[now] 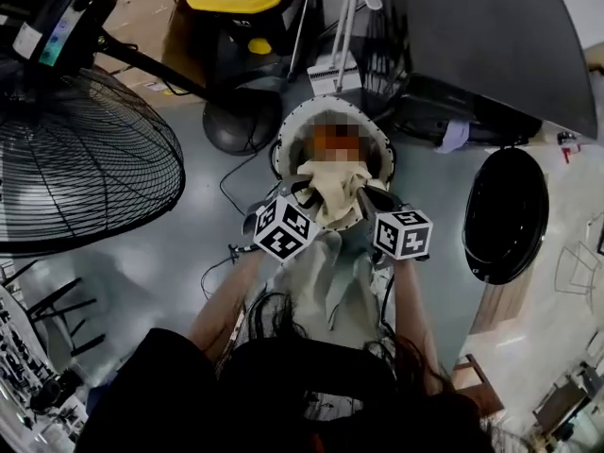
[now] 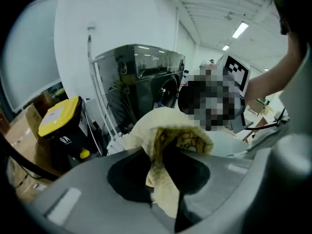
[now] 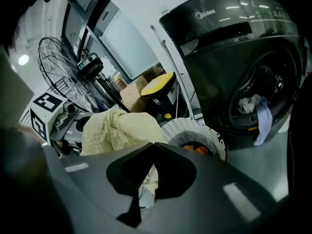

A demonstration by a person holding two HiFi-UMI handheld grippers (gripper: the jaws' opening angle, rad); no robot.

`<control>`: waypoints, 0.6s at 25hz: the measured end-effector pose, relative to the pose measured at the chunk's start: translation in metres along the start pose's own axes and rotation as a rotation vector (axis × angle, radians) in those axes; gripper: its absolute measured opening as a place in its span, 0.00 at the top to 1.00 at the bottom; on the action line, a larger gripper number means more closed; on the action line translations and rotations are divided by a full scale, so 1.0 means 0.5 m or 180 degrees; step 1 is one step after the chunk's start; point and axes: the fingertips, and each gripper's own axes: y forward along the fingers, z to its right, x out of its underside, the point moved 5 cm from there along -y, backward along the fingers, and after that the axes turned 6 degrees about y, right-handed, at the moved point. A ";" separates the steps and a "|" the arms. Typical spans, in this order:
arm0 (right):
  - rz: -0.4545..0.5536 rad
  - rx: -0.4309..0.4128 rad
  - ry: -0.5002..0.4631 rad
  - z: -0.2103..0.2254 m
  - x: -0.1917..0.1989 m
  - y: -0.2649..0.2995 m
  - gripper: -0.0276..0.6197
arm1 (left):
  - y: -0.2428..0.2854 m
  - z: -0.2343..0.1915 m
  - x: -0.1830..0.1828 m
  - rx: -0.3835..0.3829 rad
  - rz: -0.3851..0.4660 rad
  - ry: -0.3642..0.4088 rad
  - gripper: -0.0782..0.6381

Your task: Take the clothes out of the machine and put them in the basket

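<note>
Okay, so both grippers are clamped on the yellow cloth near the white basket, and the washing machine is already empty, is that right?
Not quite: the washing machine is not empty. The right gripper view shows clothes in its open drum, one piece hanging over the rim. The rest holds: the left gripper and the right gripper are both clamped on the yellow cloth near the white basket.
</note>
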 end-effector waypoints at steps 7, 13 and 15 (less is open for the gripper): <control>-0.0155 0.0301 -0.0131 0.062 0.089 0.054 0.92 | 0.091 0.004 0.086 0.0171 -0.0317 -0.0269 0.78; -0.0259 0.0477 -0.0284 0.067 0.126 0.082 0.85 | 0.131 0.008 0.131 0.0388 -0.0571 -0.0525 0.67; -0.0188 0.0407 -0.0261 0.060 0.120 0.083 0.78 | 0.138 0.006 0.129 0.0432 -0.0549 -0.0604 0.64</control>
